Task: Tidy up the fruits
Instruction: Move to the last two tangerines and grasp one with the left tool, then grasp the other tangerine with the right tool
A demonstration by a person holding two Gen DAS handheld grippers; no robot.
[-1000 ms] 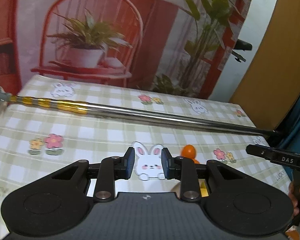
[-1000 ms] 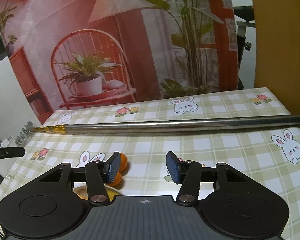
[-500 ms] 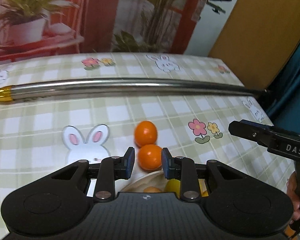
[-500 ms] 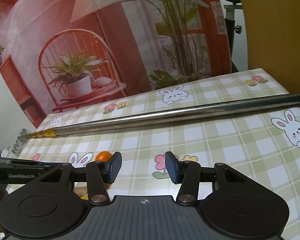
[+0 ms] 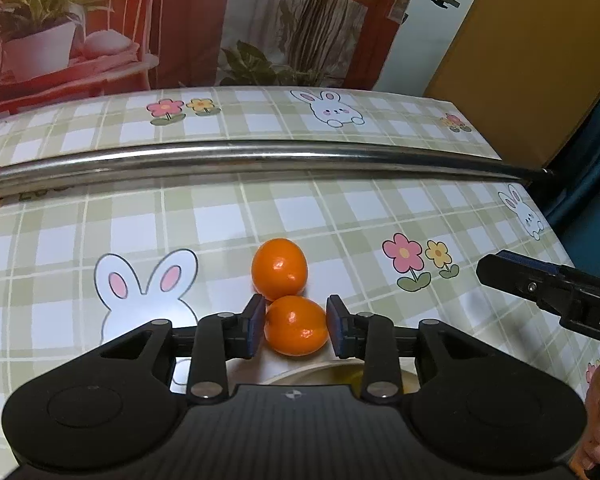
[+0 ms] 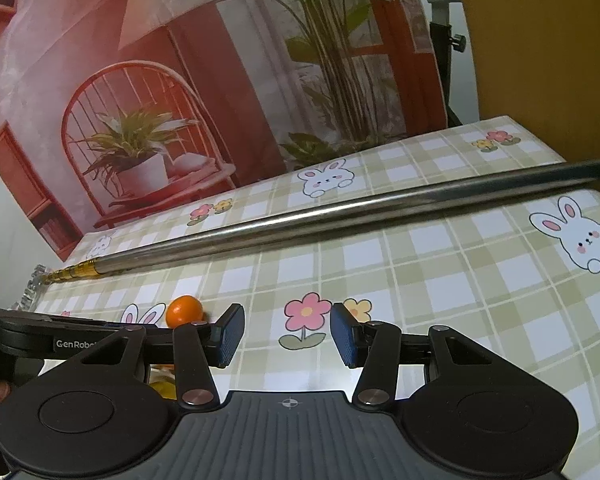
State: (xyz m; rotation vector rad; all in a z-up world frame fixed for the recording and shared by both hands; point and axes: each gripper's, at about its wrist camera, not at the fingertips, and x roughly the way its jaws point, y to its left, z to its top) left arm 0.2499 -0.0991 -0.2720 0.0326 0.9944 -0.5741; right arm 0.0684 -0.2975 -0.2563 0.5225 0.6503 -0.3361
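Left gripper: jaws have just been opening and stand narrow around the near orange; left pad at the fruit's side, a slight gap at the right pad, so no grip is confirmed. This orange lies on the checked tablecloth, touching the far orange and just beyond a bowl rim. Right gripper: jaws moderately apart, nothing between them, over a printed flower. A metal pole lies across the table behind the fruit.
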